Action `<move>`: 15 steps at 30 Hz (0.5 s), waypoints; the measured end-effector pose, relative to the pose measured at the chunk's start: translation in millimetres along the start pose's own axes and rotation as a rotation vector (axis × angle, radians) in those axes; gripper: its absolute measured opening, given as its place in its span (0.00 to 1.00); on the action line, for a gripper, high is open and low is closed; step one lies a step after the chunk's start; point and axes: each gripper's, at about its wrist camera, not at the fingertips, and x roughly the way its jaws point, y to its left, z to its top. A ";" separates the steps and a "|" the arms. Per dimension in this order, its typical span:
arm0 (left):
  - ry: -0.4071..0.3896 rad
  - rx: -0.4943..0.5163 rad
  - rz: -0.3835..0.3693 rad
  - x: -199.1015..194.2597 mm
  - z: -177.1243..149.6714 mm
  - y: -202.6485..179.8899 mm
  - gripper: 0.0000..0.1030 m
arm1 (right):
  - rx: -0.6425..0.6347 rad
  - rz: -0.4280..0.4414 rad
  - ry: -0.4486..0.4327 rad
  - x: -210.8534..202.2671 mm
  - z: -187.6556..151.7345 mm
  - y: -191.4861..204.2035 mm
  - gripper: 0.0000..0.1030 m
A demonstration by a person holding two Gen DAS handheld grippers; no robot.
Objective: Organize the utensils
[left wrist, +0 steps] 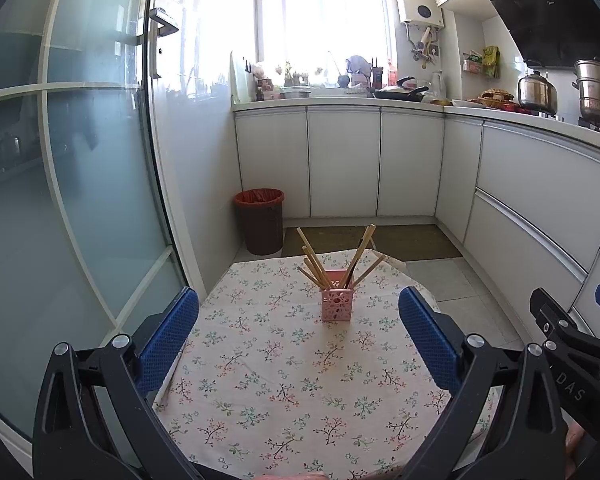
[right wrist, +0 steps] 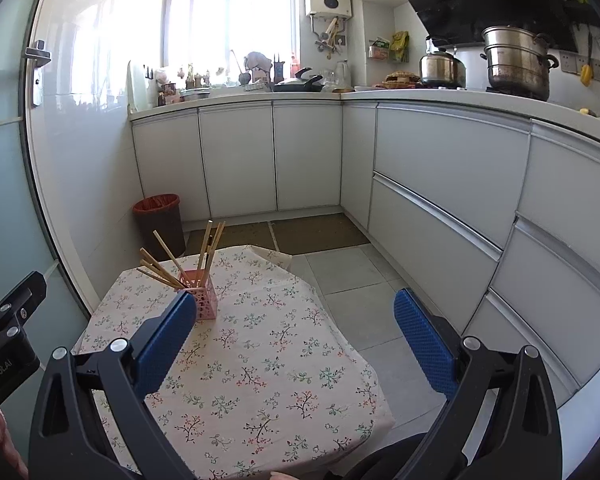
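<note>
1. Both pairs of jaws were spread wide and nothing was held or touched: the left gripper [left wrist: 298, 336] was poised above the floral tablecloth [left wrist: 260, 380], short of the holder, and the right gripper [right wrist: 296, 338] was held over the table's right edge, partly above the floor.
2. Chopsticks [left wrist: 332, 256] were seen already standing, fanned to both sides, in the pink holder [left wrist: 337, 303] near the table's far end; no loose utensils were visible on the cloth.
3. A light, narrow holder was judged easy to tip if the leaning sticks were nudged by a blue pad [right wrist: 164, 344].
4. The cloth could be dragged by a low pass, and the holder shifted with it.
</note>
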 end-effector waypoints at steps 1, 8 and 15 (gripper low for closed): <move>-0.001 -0.001 0.000 -0.3 0.0 0.1 0.93 | 0.001 0.000 0.000 0.1 0.4 -0.7 0.94; 0.001 -0.002 0.001 0.2 -0.4 0.4 0.93 | 0.003 0.001 0.005 0.0 0.1 -1.3 0.94; 0.003 -0.008 0.009 1.0 1.0 1.9 0.93 | 0.008 0.006 0.011 1.0 0.1 -4.0 0.94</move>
